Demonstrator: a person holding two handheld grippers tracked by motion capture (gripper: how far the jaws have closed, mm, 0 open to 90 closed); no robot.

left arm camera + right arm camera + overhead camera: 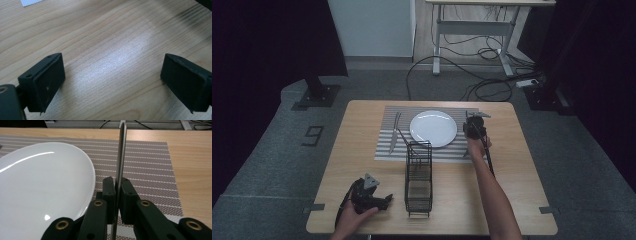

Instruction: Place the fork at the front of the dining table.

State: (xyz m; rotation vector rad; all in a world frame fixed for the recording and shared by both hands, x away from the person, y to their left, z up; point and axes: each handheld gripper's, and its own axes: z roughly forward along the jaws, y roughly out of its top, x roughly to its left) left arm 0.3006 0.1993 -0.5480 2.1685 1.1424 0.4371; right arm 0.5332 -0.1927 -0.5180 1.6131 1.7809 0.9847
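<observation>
My right gripper (117, 182) is shut on a thin metal knife (121, 150), seen edge-on and rising upright between the pads. It hangs just right of the white plate (45, 185), over the striped placemat (150, 162). The high view has this gripper (474, 127) at the plate's (433, 128) right rim. My left gripper (373, 196) rests near the table's front left, beside the black wire caddy (418, 177). Its jaws stand open (112, 75) over bare wood with nothing between them.
Two pieces of cutlery (394, 132) lie on the placemat (387, 150) left of the plate. The wire caddy stands in the middle of the wooden table (522, 200). Cables and a desk frame (472, 30) are on the floor beyond.
</observation>
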